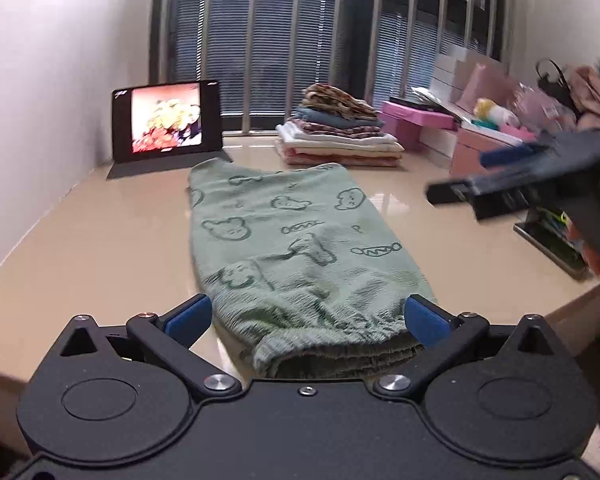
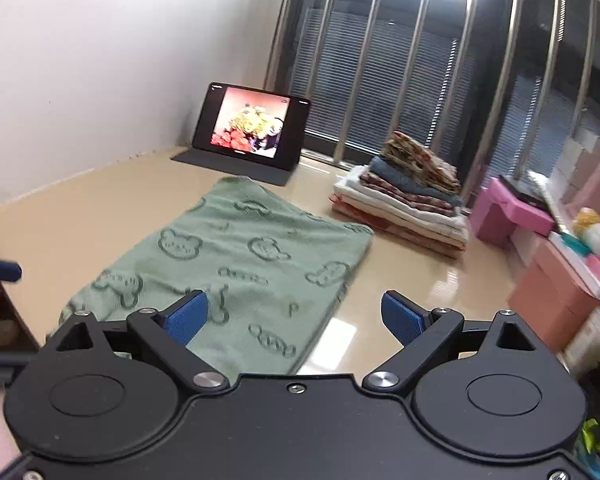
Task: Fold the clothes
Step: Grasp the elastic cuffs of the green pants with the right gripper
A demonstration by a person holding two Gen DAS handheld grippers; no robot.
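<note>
Both grippers hang above a glossy beige table (image 1: 99, 240) with their blue-padded jaws spread wide and nothing clamped between them. Seen from its own wrist camera, the left gripper (image 1: 306, 316) hovers over the near end of a green garment (image 1: 295, 240) printed with bear faces, its pads straddling the gathered waistband without pressing on it. The right gripper (image 2: 293, 314) is poised over the garment's near right edge, one pad above the cloth and the other above bare tabletop; its jaws are likewise apart and grip nothing. In the left wrist view the right gripper also appears as a blurred dark shape at the right edge.

The green garment (image 2: 235, 256) lies flat and lengthwise in the middle of the table, its elastic waistband nearest the cameras and its far end reaching toward a propped-up tablet (image 1: 167, 122) that shows a bright picture at the far left, by the white wall. To the far right of the garment, well apart from it, stands a stack of folded clothes (image 1: 338, 132) in front of a window with metal bars (image 1: 300, 40). Farther right, pink boxes (image 1: 418, 120) and assorted clutter crowd the table's edge.
</note>
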